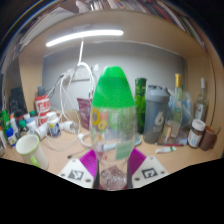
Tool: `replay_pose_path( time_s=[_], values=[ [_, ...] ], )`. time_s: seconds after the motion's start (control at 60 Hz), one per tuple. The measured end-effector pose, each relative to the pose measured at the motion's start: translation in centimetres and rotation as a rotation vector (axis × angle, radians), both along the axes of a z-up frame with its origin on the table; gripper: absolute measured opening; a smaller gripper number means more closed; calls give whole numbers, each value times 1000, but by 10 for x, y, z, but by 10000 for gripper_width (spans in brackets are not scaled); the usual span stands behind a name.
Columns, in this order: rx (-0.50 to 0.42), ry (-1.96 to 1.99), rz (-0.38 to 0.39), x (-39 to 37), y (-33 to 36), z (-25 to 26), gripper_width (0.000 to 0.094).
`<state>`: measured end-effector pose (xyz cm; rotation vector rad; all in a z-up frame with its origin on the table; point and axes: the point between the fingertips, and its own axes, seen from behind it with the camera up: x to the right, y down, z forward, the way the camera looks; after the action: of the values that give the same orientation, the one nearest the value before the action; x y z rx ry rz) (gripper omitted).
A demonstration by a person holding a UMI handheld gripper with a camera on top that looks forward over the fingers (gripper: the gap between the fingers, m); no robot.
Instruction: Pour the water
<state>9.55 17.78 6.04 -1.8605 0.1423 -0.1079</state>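
A: Tool (113, 168) state?
B: Pinching the clear bottle (113, 125) with the green cap; both purple pads (89, 164) press its sides. Bottle upright, lifted ahead of the tabletop (60, 155).
A: Room?
B: Cluttered wooden tabletop, bottles (180, 115) and a green cup (30, 148), plain wall, ceiling strip light (84, 37).

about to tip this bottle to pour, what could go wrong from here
1. The green lid looks to be on the clear bottle, so tipping may pour nothing, or spill if it is loose.
2. The gripper holds the bottle low between its jaws; it could tilt or slip.
3. The green cup and other bottles stand close by and could be knocked.
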Motion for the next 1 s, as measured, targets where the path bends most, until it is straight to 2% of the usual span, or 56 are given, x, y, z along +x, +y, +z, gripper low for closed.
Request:
replay_pose_path(
  time_s=[0.017,0.033,0.083,0.283,0.35,0.417,0.433,0.467,0.5,0.567,0.7,1.0],
  values=[
    [0,-3,3,1,-2,1,382],
    [70,-12,8,1,0,11,382],
    [101,-23,2,2,0,9,377],
    [77,-4,-14,4,0,8,396],
    [43,-8,-15,3,-2,5,479],
    [-35,4,15,-2,-6,-5,557],
    [-68,13,26,-4,-9,-10,598],
    [-121,40,52,-12,-18,-15,753],
    [-152,71,62,-18,-29,-17,861],
    [-167,119,46,-20,-53,-9,831],
    [-187,87,1,-27,-117,15,836],
    [-187,-7,-40,-81,-292,125,830]
  ],
)
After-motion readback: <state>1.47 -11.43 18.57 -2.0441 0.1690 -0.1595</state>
